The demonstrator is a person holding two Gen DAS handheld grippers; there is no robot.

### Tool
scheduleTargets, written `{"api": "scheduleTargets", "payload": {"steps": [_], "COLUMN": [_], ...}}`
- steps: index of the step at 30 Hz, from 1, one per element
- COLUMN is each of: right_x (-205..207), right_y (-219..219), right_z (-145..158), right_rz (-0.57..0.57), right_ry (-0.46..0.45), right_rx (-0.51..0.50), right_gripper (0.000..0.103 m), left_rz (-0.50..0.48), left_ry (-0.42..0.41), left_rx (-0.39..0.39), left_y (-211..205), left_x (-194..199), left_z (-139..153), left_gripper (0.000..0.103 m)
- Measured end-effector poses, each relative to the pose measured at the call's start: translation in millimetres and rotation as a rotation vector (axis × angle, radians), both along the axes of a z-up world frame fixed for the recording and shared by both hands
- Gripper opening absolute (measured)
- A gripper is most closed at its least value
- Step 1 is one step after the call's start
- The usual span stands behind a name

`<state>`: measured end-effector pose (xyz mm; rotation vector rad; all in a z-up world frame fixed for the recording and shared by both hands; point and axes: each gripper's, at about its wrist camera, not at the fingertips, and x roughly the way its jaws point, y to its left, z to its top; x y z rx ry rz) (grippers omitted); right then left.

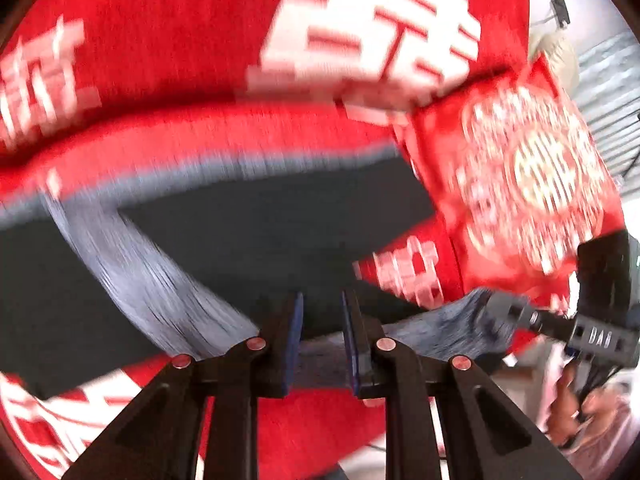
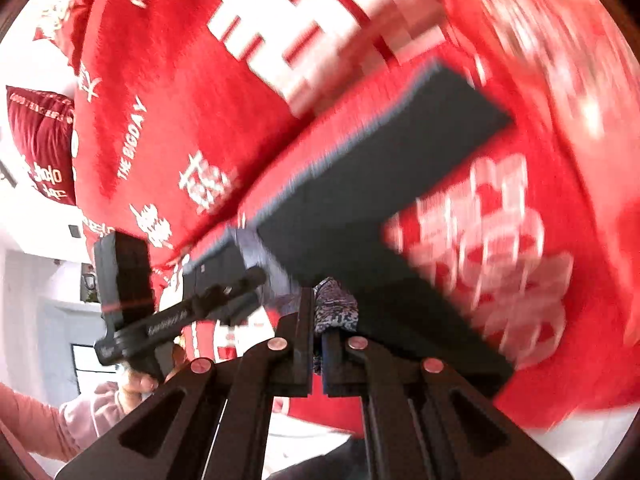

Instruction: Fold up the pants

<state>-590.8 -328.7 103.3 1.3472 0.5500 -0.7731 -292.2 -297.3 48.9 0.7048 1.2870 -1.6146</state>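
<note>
Both black grippers, left and right, clamped on grey ribbed waistband of dark pants

Dark grey fabric pants stretch across a red bedspread with white lettering. A red patterned cushion crowds their right end; bedspread beyond the pants lies open.

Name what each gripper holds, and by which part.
Both hold the dark pants by a grey edge: the right gripper pinches a bunched corner, the left gripper the band beside it.
</note>
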Motion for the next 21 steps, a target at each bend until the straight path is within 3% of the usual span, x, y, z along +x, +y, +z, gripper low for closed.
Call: {"api": "scheduleTargets", "payload": {"steps": [3, 5, 7, 11, 13, 14, 15, 17, 21], "right_x": [3, -1, -6, -12, -5, -2, 2, 8, 10], "right_y": [-56, -94, -130, -173, -180, -181, -180, -177, -166], "right_z": [12, 11, 3, -37, -49, -52, -50, -43, -21], "right_rz": [0.019, 0.017, -0.002, 0.006, 0.044, 0.065, 0.089, 0.130, 0.156], "right_ry": [0.039, 0.089, 0.142, 0.255, 0.333, 0.357, 0.369, 0.370, 0.381], "right_rx": [-0.043, -0.073, -0.075, 0.009, 0.023, 0.020, 0.002, -0.049, -0.115], "right_gripper": [0.002, 0.003, 0.005, 0.007, 0.023, 0.047, 0.064, 0.069, 0.069], "left_rz": [0.026, 0.048, 0.077, 0.159, 0.184, 0.195, 0.205, 0.206, 0.179], "left_ry": [-0.096, -0.169, -0.236, -0.328, -0.396, -0.411, -0.416, -0.431, -0.493], "left_rx": [-0.088, -0.104, -0.078, 0.045, 0.111, 0.140, 0.163, 0.204, 0.167], "left_y": [-24, -33, -39, -37, -34, -32, -30, -25, -22], "left_x": [14, 28, 41, 71, 78, 80, 83, 86, 80], "left_z": [21, 20, 7, -42, -69, -80, -90, -107, -111], "left_gripper": [0.022, 0.022, 0.022, 0.022, 0.022, 0.022, 0.022, 0.022, 0.022]}}
